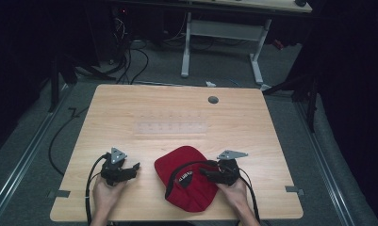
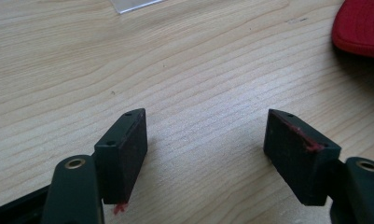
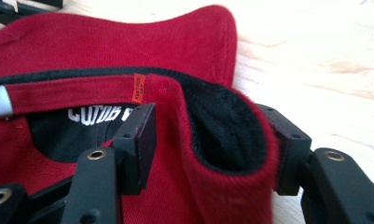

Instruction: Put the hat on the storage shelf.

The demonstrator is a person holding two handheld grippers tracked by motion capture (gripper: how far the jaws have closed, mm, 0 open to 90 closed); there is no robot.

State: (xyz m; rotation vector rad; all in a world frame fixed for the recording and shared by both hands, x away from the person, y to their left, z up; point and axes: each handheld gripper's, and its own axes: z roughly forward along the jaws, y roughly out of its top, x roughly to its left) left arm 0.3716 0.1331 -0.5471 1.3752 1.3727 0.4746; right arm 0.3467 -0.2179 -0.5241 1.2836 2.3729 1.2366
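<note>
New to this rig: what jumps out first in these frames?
The red cap at the table's near edge, lying upside down with its black lining showing. The right gripper has a fold of the cap's rim between its jaws. The left gripper hangs open over bare wood, left of the cap.

Dim room, overexposed right gripper view
</note>
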